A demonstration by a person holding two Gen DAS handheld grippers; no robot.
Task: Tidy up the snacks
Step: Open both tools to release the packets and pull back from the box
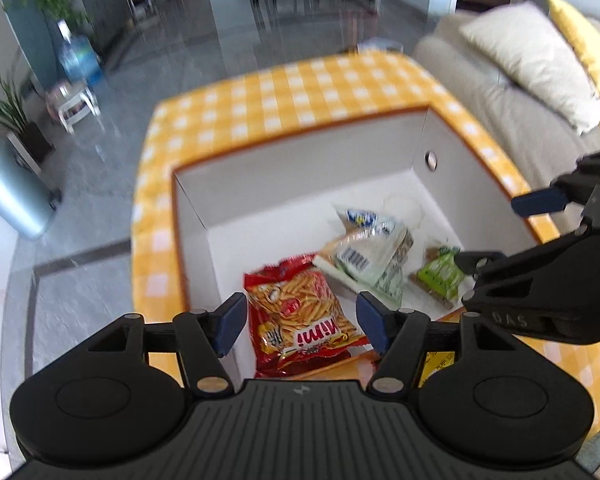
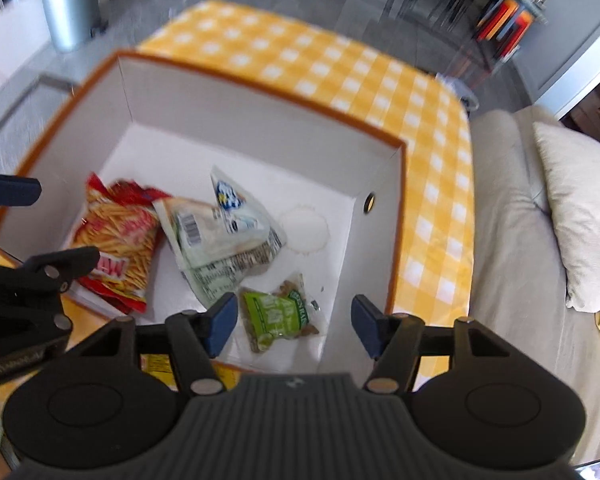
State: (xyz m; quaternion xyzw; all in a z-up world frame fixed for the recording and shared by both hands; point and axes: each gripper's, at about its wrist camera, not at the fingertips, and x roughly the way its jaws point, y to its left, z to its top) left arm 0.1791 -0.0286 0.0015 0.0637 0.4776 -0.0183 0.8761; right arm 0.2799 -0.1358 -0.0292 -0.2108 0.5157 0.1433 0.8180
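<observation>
A white cardboard box (image 1: 292,172) (image 2: 236,128) with an orange rim stands on a yellow checked table. Three packets lie on its floor: a red bag of potato sticks (image 1: 300,320) (image 2: 120,236), a clear and white pouch (image 1: 368,256) (image 2: 224,232), and a small green packet of nuts (image 1: 438,276) (image 2: 276,316). Above the red bag hovers my left gripper (image 1: 302,322), open, its blue pads clear of the bag. My right gripper (image 2: 294,322) hangs open over the green packet without touching it; it also shows at the right edge of the left wrist view (image 1: 504,228).
The yellow checked tablecloth (image 1: 300,96) (image 2: 380,76) stretches beyond the box. A beige sofa with a cream cushion (image 1: 532,68) (image 2: 580,216) sits to the right. A grey bin (image 1: 16,196) (image 2: 66,8), a water jug (image 1: 78,54) and plants stand on the tiled floor. A yellow packet (image 1: 436,364) lies near the box front.
</observation>
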